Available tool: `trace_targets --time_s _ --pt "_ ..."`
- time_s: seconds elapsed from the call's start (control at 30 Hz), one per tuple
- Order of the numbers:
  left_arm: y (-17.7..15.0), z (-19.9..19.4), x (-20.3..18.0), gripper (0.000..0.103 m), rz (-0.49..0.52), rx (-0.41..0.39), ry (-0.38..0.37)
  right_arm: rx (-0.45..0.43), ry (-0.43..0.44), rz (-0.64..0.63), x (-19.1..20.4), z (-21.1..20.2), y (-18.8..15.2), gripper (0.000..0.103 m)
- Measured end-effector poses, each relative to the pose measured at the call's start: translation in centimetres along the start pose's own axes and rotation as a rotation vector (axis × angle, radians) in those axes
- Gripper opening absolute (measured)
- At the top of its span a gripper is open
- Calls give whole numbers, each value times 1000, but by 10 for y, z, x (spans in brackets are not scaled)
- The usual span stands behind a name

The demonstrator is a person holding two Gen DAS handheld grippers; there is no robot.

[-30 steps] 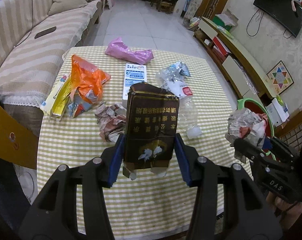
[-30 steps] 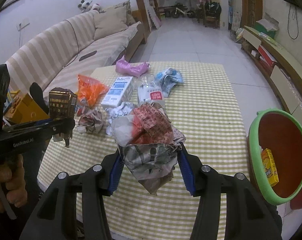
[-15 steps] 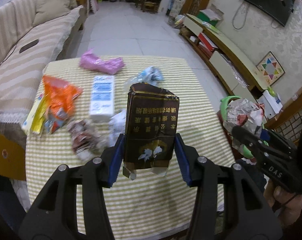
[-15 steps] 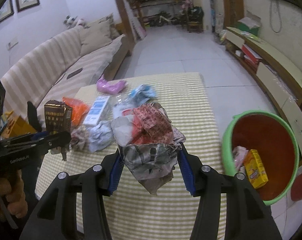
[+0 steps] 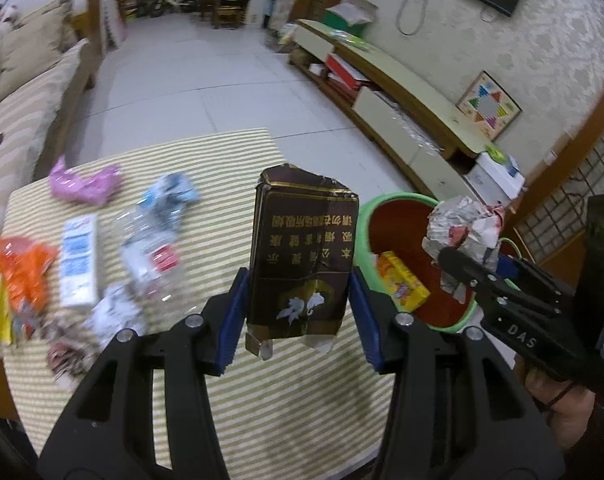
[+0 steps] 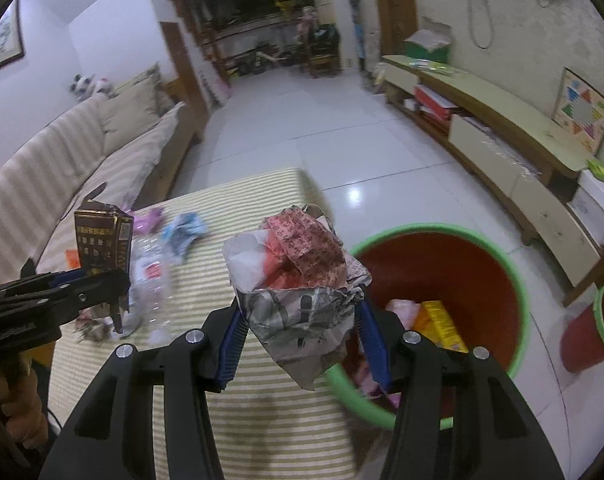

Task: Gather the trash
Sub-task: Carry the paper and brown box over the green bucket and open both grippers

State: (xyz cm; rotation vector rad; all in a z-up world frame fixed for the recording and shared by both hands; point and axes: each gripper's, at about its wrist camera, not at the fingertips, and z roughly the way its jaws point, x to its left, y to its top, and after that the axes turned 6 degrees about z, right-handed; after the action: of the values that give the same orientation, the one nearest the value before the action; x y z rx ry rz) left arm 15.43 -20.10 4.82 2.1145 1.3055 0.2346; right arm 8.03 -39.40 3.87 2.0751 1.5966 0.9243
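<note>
My left gripper [image 5: 298, 312] is shut on a dark brown carton [image 5: 302, 256] and holds it above the table's right part; the carton also shows in the right wrist view [image 6: 102, 240]. My right gripper [image 6: 300, 328] is shut on a crumpled newspaper wad [image 6: 298, 272], at the near-left rim of the green-rimmed red bin [image 6: 481, 264]. The wad [image 5: 465, 224] hangs over the bin [image 5: 385, 208] in the left wrist view. The bin holds a yellow box [image 6: 437, 324] and pink scraps.
On the striped table [image 5: 222, 380] lie a clear bottle [image 5: 150, 256], a white-blue carton [image 5: 78, 260], an orange bag [image 5: 18, 272], a pink bag [image 5: 86, 182] and paper wads. A smaller red bin [image 6: 593, 328] stands on the floor at right. A sofa is at left.
Both grippers have swung right with their loads, from over the table toward the bin. The newspaper wad now hangs at the bin's rim.
</note>
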Motion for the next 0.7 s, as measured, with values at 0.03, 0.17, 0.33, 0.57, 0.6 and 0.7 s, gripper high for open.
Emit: trace_targets --time_s 0.03,0.17,0.33,0.57,0.6,0.7 --pt "4 4 -5 47 9 2 -8 -2 -8 10 -6 0 2 50" --pt "17 24 -27 47 44 16 -46 -16 -45 51 -36 2 10 50" --pt "31 47 -52 47 78 38 -102 -16 -76 89 -66 3 12 50" --pt "48 77 -86 47 102 57 -197 -3 -117 149 -104 9 10 50" --pt "50 80 -89 47 107 59 -204 -1 -119 155 -109 10 10 50" --pt "53 91 -98 48 116 73 -224 6 -123 166 -119 14 8 50"
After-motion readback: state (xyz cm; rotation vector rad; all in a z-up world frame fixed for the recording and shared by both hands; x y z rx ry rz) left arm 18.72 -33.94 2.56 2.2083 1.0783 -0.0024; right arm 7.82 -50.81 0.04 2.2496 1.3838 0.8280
